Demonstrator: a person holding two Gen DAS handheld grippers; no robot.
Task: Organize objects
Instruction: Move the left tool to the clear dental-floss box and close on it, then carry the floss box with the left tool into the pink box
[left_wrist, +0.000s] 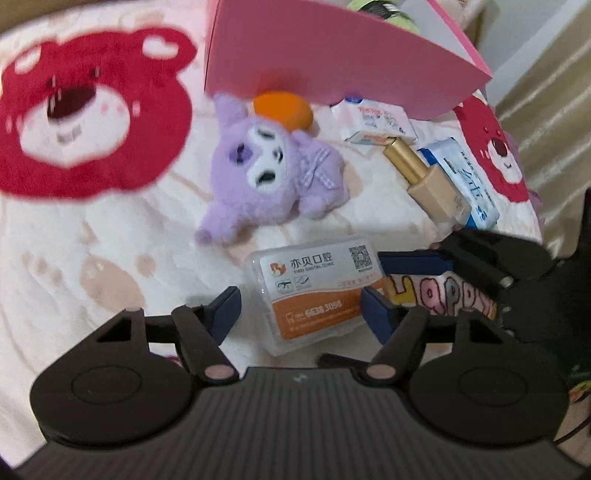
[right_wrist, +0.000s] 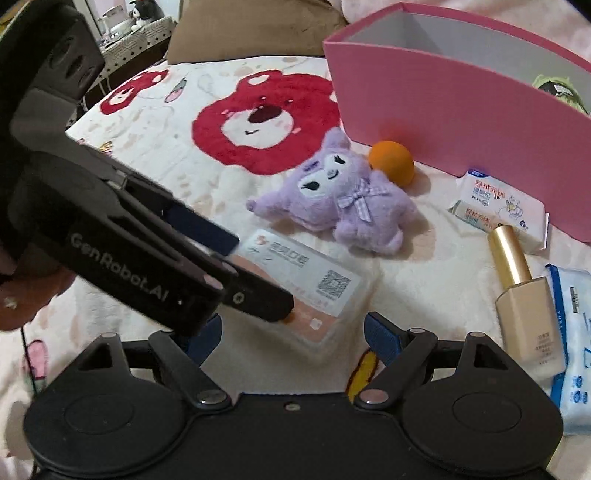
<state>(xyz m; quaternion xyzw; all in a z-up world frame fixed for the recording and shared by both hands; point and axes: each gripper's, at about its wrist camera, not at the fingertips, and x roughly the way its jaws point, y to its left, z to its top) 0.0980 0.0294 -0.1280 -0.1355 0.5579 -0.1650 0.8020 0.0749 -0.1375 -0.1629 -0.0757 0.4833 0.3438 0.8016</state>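
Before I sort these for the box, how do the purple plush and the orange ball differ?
The purple plush is fuzzy, with limbs and a checked bow; the orange ball is smooth and round. The plush is larger and lies nearer the clear dental case; the ball sits against the pink box. Both rest on the blanket.

1. This is a bedroom in somebody's home: everything lies on a bed covered by a fluffy cream blanket printed with big red bear faces (right_wrist: 258, 122).
2. A brown cushion or pillow (right_wrist: 255, 31) sits at the far end of the bed.
3. Beyond the bed edge, a small black-and-white plush toy (right_wrist: 142, 11) sits on a cluttered piece of furniture with a patterned front.
4. Personal bits are scattered over the blanket: a purple plush rabbit-eared doll with a gingham bow (right_wrist: 340, 199), a gold-capped beige cosmetic bottle (right_wrist: 524, 302), white tissue packets (right_wrist: 498, 206) and an open pink cardboard box (right_wrist: 461, 114).
5. Pale curtain-like fabric (left_wrist: 554, 110) hangs beside the bed.
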